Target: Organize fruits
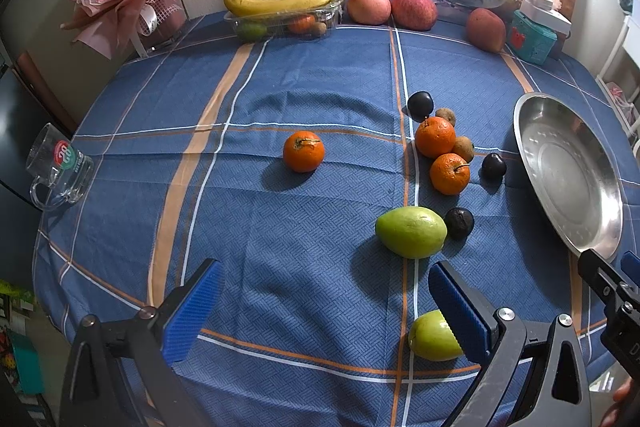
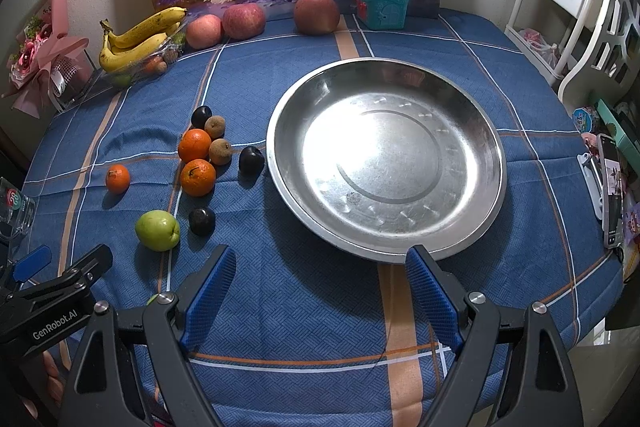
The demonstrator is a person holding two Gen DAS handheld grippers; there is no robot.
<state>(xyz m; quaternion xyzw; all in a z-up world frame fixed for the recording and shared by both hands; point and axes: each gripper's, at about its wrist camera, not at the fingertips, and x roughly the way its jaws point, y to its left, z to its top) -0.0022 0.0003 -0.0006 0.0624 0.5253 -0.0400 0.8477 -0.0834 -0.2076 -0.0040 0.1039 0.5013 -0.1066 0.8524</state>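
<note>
A green fruit (image 1: pixel 434 337) lies nearest, partly hidden behind one blue pad of the left gripper (image 1: pixel 326 311), perhaps a guava. Both grippers' fingers are spread, pinching nothing. The right gripper (image 2: pixel 320 301) hangs before the empty steel pan (image 2: pixel 486 143). Oranges (image 2: pixel 195 145) and dark plums (image 2: pixel 251 159) cluster at the pan's nine o'clock.

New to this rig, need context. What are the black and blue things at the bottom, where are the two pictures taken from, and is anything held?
Those are hand-held tongs, one per hand, each carrying a fisheye camera that looks along its fingers. One picture is from the left tongs, the other from the right tongs. Both stand open and hold nothing. On the blue tablecloth lie oranges, green fruits, dark plums and an empty steel pan.
</note>
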